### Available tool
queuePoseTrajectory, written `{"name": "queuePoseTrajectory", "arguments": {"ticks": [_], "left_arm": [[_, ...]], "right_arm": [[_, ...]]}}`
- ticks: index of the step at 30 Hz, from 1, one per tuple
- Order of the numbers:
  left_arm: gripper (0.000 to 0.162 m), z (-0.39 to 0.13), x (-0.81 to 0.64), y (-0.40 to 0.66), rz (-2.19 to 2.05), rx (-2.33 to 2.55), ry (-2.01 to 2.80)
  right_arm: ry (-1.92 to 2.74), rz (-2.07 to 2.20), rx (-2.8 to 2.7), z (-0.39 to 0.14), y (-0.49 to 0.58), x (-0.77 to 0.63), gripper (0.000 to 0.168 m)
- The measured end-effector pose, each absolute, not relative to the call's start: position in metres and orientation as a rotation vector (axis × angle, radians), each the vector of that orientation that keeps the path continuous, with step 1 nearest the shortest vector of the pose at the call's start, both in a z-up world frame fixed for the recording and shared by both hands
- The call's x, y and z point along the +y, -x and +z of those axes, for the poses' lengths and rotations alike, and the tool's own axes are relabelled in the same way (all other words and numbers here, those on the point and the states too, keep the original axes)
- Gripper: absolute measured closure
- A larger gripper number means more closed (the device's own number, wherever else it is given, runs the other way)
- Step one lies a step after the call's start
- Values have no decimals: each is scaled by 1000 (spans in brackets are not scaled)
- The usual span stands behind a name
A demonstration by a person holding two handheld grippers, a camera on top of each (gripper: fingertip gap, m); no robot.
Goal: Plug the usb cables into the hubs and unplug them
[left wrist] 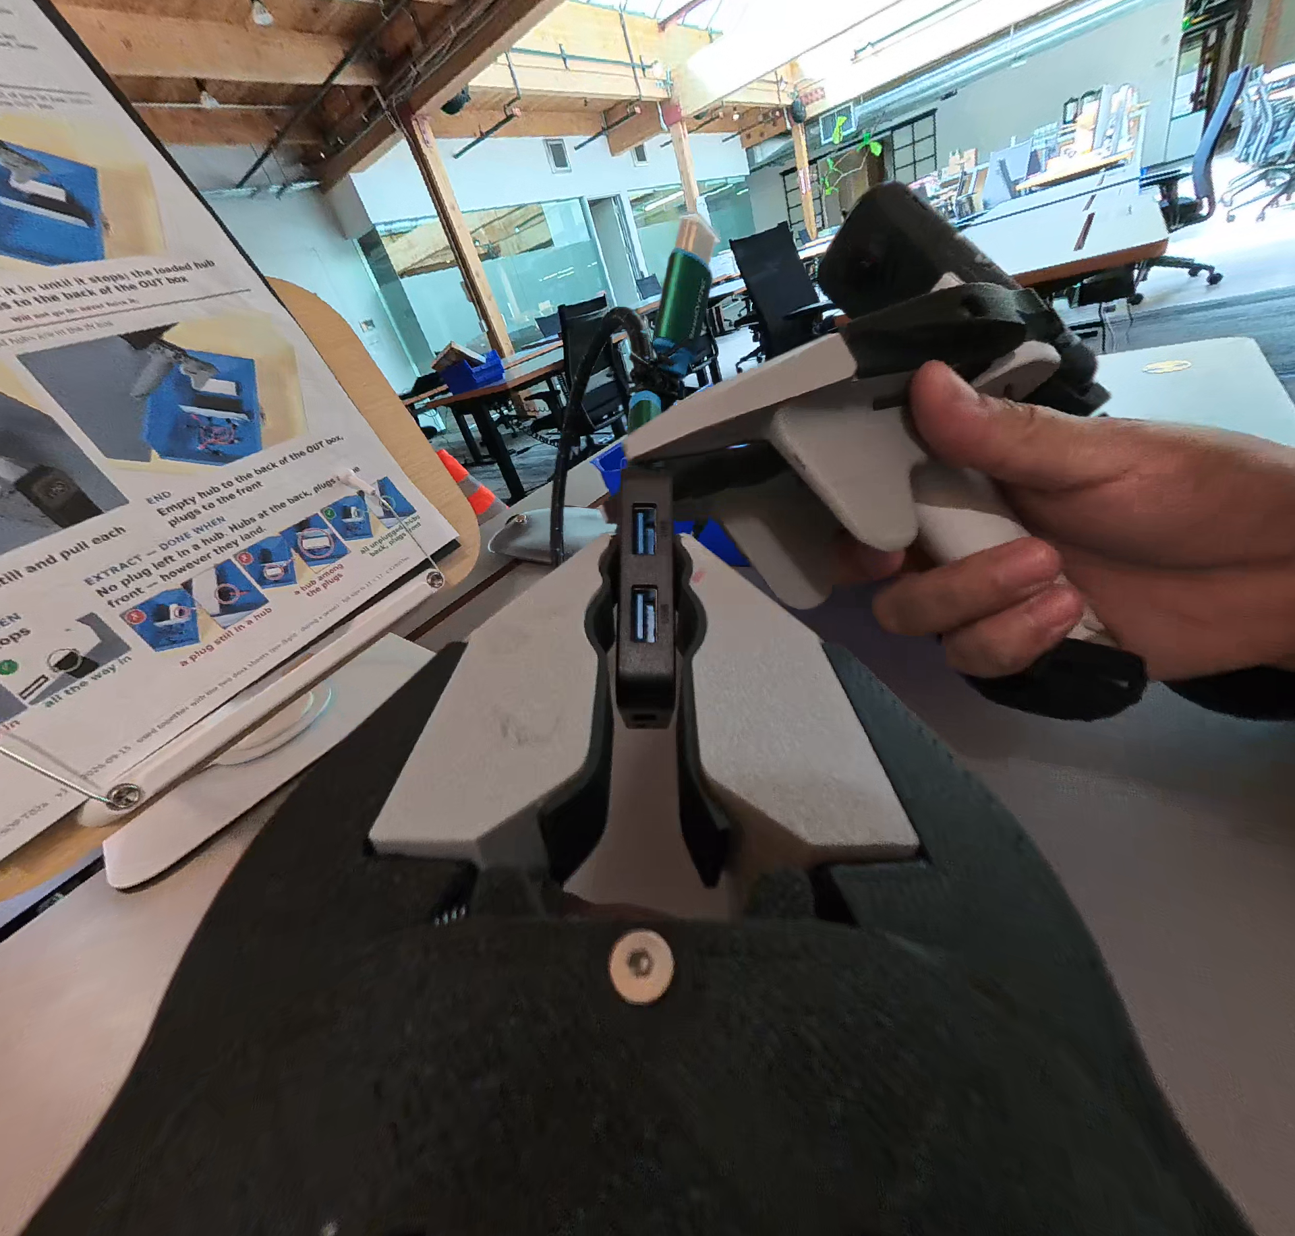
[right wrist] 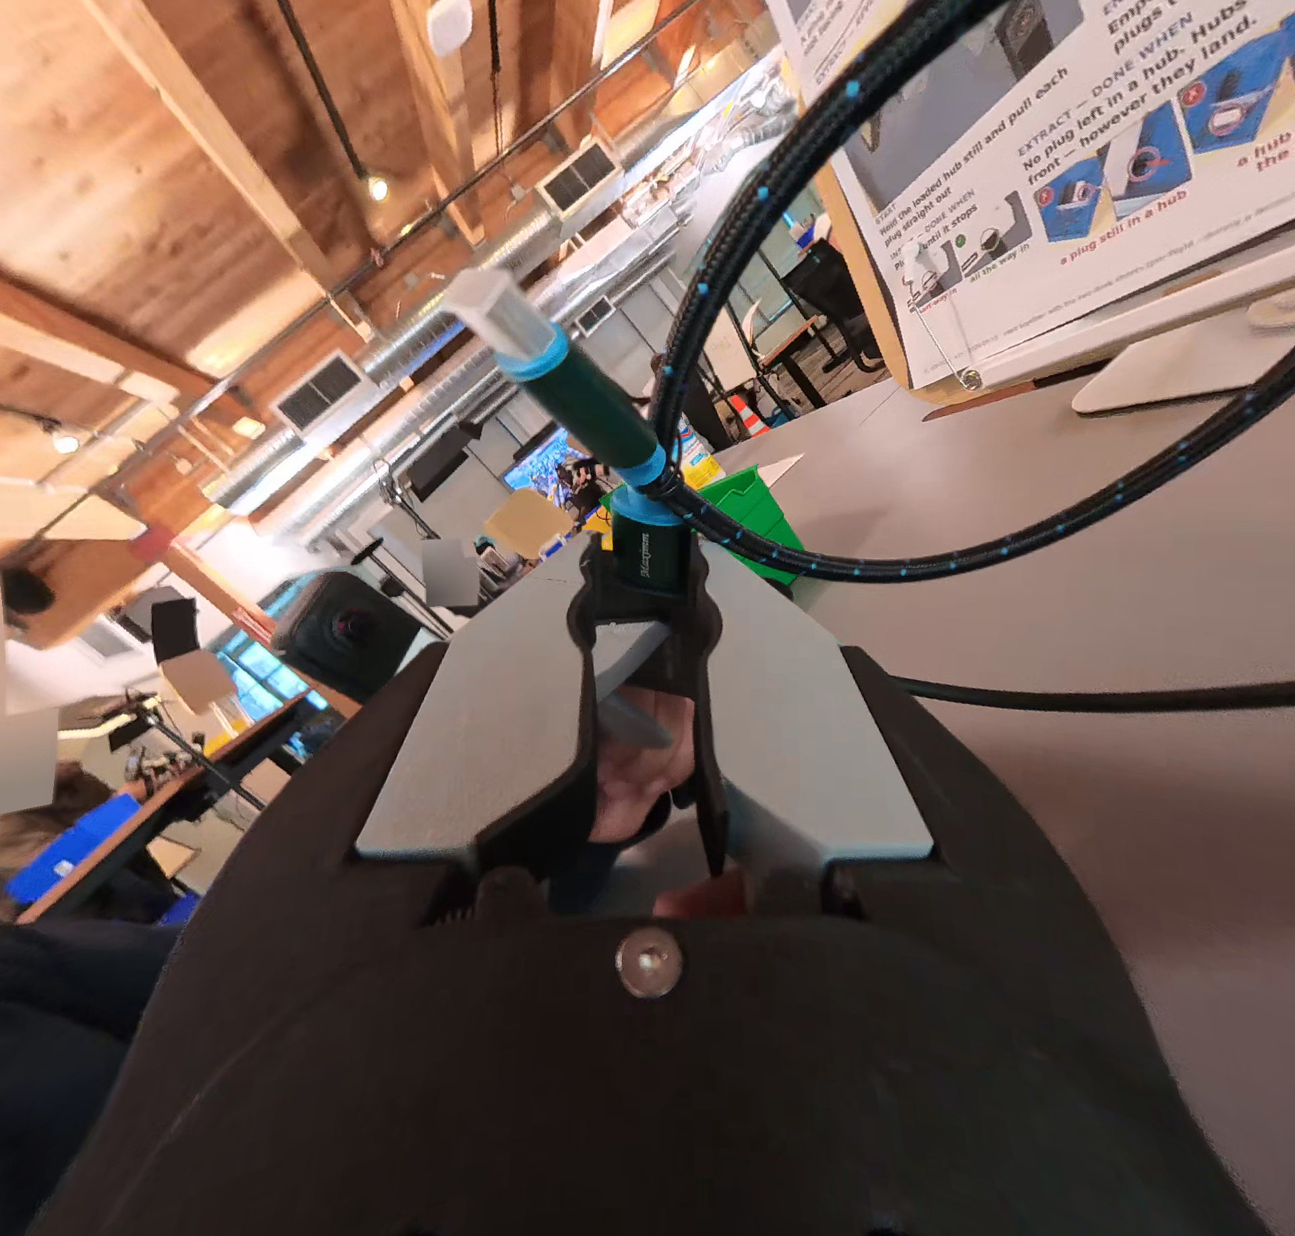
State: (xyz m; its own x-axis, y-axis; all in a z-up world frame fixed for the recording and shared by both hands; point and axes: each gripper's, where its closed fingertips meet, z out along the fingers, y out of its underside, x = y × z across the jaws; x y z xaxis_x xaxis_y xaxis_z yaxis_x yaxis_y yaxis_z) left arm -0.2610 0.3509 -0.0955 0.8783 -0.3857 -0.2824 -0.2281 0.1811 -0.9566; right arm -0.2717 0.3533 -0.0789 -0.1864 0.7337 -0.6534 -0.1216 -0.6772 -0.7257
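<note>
Left claw (left wrist: 641, 614), closed on a black hub (left wrist: 643, 607) held upright above the tabletop (left wrist: 1156, 957), two blue ports facing the camera, presumably so they stay reachable. Right claw (right wrist: 648, 593), gripping a green plug (right wrist: 648, 565) at the hub's far end; in the left view it sits on top of the hub, so plug and hub appear aligned end to end. A braided cable (right wrist: 806, 558) loops away right, its second plug (right wrist: 560, 390) capped and free. The plug bears a printed brand mark. An instruction sheet (left wrist: 210, 474) with pictures and text stands far left. Green bin (right wrist: 753, 509) beyond.
</note>
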Motion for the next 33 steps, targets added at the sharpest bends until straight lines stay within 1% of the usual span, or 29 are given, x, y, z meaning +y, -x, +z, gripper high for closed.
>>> {"name": "queuePoseTrajectory", "arguments": {"ticks": [5,8,13,23,26,33], "left_arm": [[151,-98,353,259,-127,523,1411],[151,-100,354,260,-162,502,1427],[151,-106,359,258,-221,442,1462],[151,-120,365,261,-164,428,1566],[151,-123,365,262,-94,442,1589],[151,-127,366,263,-93,440,1635]], "right_arm": [[1500,2025,-579,-76,278,358,146],[1492,1956,-595,-80,279,360,151],[1503,1881,-609,-86,279,366,150],[1576,1830,-693,-99,284,366,151],[1579,1731,-767,-101,284,366,150],[1576,1538,-870,-105,284,367,150]]}}
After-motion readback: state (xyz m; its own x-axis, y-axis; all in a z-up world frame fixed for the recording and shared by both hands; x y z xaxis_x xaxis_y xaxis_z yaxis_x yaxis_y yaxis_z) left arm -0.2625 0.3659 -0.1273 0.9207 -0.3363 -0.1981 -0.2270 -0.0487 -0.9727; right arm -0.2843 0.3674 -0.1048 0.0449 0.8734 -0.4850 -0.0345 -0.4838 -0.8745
